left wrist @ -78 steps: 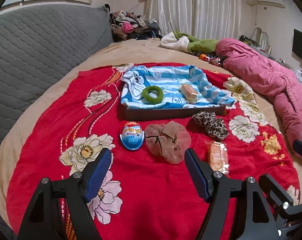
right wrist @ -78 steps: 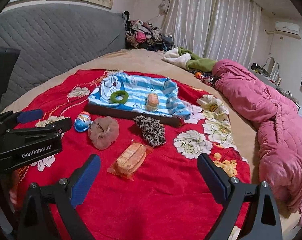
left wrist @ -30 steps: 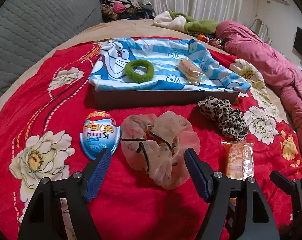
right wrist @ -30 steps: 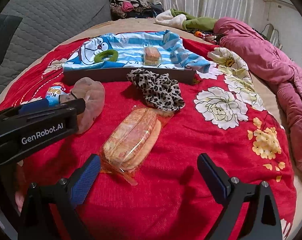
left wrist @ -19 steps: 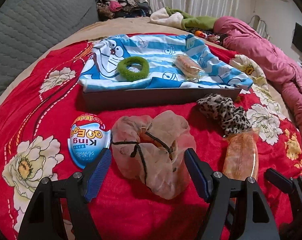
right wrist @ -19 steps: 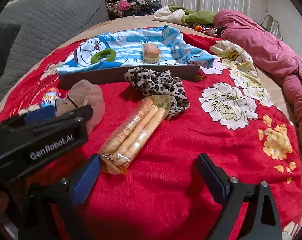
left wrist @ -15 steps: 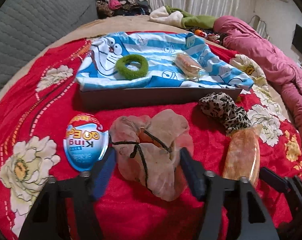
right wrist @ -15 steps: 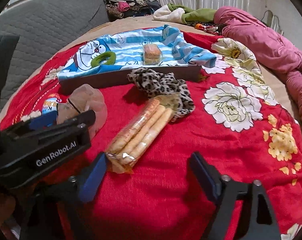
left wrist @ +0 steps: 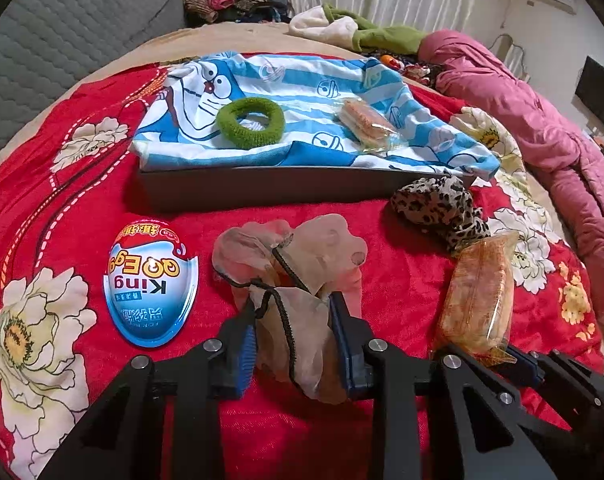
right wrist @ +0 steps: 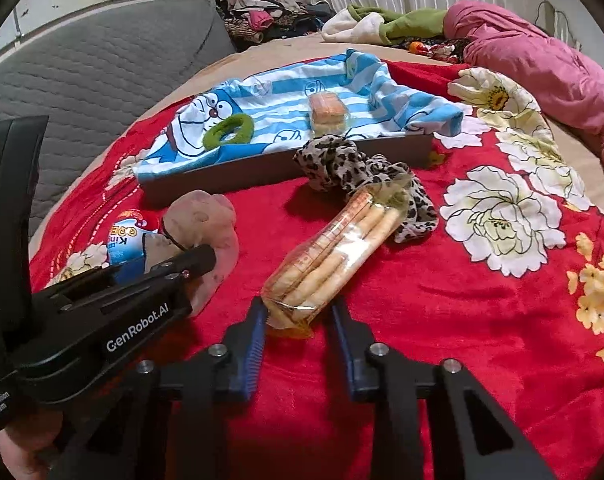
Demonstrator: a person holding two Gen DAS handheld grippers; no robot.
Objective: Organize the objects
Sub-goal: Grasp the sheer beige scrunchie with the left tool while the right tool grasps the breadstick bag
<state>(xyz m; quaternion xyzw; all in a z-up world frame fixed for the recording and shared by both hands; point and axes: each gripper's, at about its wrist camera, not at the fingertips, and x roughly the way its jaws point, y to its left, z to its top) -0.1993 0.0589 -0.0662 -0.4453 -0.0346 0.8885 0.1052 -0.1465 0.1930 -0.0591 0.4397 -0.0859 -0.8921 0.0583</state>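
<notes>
My left gripper (left wrist: 291,320) is shut on the near edge of a sheer pink scrunchie (left wrist: 297,264) lying on the red blanket. My right gripper (right wrist: 297,320) is shut on the near end of a clear packet of biscuit sticks (right wrist: 334,252). A blue King Egg toy (left wrist: 151,284) lies left of the pink scrunchie. A leopard scrunchie (left wrist: 438,208) lies by the packet's far end. A dark tray (left wrist: 269,190) lined with a blue striped cloth holds a green scrunchie (left wrist: 249,122) and a wrapped cake (left wrist: 366,120).
A pink quilt (left wrist: 550,120) lies along the right side of the bed. A grey padded headboard (right wrist: 81,76) stands at the left. Clothes (left wrist: 229,0) are piled at the far end. The left gripper's body (right wrist: 101,320) shows in the right wrist view.
Both grippers have moved forward and down and closed: the left on the pink scrunchie, the right on the biscuit packet. The packet has turned lengthwise toward the right gripper.
</notes>
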